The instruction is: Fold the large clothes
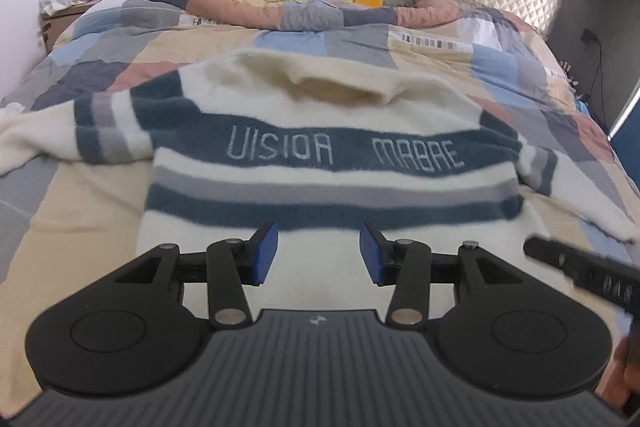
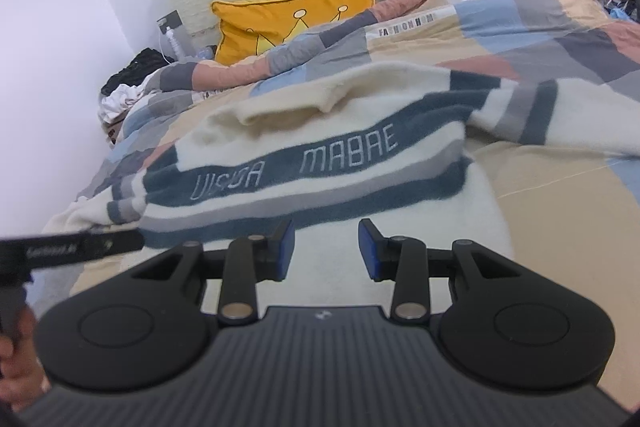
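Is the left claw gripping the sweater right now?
Apart. The left wrist view shows the left claw open, blue pads spread with nothing pinched between them; the striped sweater lies flat on the bed beyond it.

The sweater's (image 1: 320, 163) hem is hidden under the left tongs (image 1: 319, 253). Its left sleeve runs off the frame's edge. The first knitted word blurs beyond the right tongs (image 2: 326, 251).
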A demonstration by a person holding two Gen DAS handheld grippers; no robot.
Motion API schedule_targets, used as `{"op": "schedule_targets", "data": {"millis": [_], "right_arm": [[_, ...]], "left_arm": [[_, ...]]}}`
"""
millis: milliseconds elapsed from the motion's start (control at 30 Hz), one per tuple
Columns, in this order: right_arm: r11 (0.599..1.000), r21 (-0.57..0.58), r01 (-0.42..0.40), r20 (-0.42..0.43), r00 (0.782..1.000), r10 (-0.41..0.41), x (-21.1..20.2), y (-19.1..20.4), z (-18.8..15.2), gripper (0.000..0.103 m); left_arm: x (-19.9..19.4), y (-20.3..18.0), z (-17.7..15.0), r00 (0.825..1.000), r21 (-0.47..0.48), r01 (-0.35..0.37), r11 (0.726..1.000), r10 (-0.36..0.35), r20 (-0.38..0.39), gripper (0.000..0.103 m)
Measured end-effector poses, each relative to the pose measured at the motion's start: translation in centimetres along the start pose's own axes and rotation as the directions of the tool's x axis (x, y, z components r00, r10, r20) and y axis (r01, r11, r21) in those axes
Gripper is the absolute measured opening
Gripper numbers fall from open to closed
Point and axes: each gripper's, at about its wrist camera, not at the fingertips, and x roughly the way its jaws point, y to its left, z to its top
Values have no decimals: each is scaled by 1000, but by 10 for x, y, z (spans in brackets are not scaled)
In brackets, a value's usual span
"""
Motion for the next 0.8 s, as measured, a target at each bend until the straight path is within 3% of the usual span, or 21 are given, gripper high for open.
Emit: {"op": "schedule_targets", "data": {"millis": [167,333,467,567,800], "right_arm": [[999,-48,-11,-8,1000,11,25,2,-4,39],[999,-34,-35,-35,999,34,59,-4,-8,39],[997,-54,-50,-53,997,47,81,-3,-12,39],[992,-115,-53,-32,998,49,90,-3,-21,37],[991,-128,-39,-31,999,35,103,-7,-27,36]], "left_arm": [[48,8,5,1000,21,21,1000,-21,17,51],[100,15,-6,998,81,-59,995,56,36,51],[129,29,-10,999,-27,22,999,-23,-28,52],[140,29,-17,1000,-32,14,999,-14,-25,53],[133,17,-24,999,-15,18,1000,-19,-32,60]]}}
